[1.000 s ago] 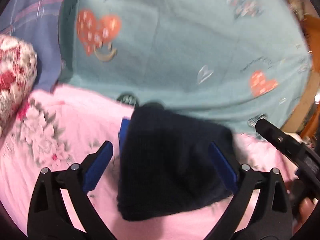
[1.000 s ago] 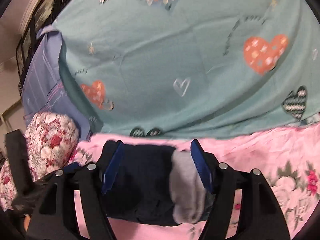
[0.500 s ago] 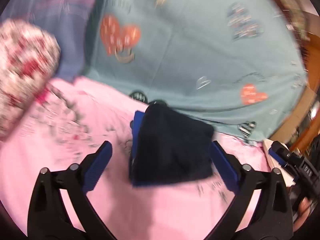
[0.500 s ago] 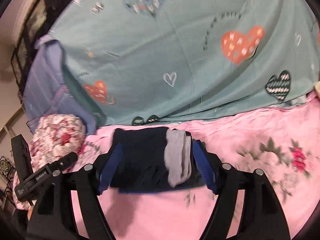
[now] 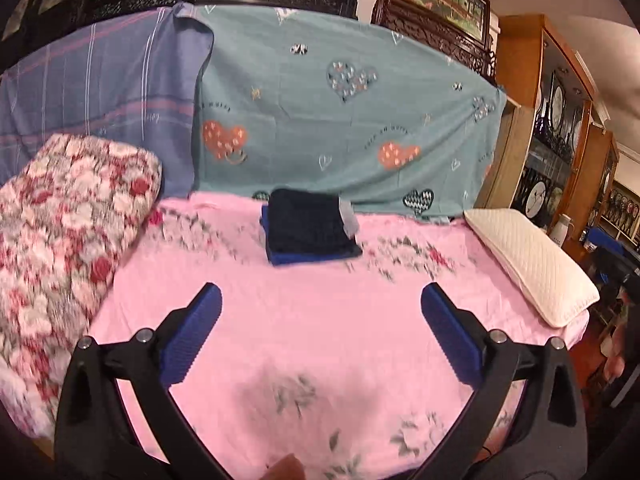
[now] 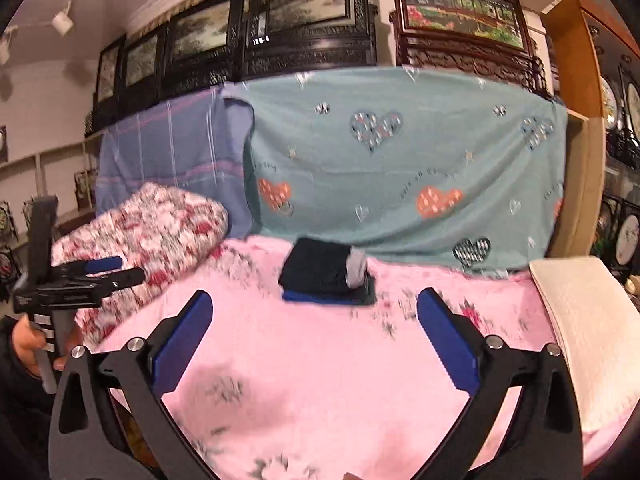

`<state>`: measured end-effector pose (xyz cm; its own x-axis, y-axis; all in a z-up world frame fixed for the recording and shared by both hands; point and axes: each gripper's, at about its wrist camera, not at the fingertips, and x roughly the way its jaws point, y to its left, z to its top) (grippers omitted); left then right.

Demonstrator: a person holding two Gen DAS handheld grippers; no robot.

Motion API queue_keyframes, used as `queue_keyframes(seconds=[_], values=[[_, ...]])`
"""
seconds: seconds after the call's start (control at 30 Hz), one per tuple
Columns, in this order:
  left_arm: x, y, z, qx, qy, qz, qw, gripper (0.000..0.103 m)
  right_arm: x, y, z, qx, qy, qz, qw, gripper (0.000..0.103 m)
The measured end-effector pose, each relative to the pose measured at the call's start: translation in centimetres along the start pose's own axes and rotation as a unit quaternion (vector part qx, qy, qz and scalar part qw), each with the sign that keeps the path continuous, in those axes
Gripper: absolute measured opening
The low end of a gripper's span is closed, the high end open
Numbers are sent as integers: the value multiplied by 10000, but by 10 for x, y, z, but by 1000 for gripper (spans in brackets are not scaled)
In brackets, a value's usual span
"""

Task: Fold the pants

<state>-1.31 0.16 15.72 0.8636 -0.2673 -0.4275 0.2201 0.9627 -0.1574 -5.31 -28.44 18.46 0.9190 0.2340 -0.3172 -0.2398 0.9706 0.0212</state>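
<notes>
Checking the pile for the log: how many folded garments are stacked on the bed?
2 visible: dark folded pants with a grey band on top, and a blue folded garment beneath, near the teal sheet. More layers may be hidden. Both grippers are open and clear.

The folded pants (image 5: 310,224) are dark navy with a grey band, on a blue layer. The bed sheet (image 5: 312,320) is pink with a floral print. The backdrop cloth (image 5: 340,120) is teal with hearts. The quilt (image 5: 68,216) is red-and-white floral. The pillow (image 5: 532,264) is cream.
</notes>
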Motion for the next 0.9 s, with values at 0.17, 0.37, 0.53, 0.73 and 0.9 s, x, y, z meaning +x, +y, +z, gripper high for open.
queue_keyframes(seconds=[0.17,0.37,0.53,0.73,0.9], values=[[17,-17,-65,361,27,495,9981,101,23,6,-82,577,440,-166,9972,102],[48,-16,-106,296,418,623,9967,101,43,13,-134,683,462,-652,9945,102],[59,-7,-111,150,519,720,9959,101,40,15,-141,414,382,-1032,9931,102],[63,1,-108,158,466,1040,9934,101,39,10,-141,457,340,-1131,9919,102],[62,5,-106,272,307,1302,9906,101,46,9,-142,484,410,-1118,9917,102]])
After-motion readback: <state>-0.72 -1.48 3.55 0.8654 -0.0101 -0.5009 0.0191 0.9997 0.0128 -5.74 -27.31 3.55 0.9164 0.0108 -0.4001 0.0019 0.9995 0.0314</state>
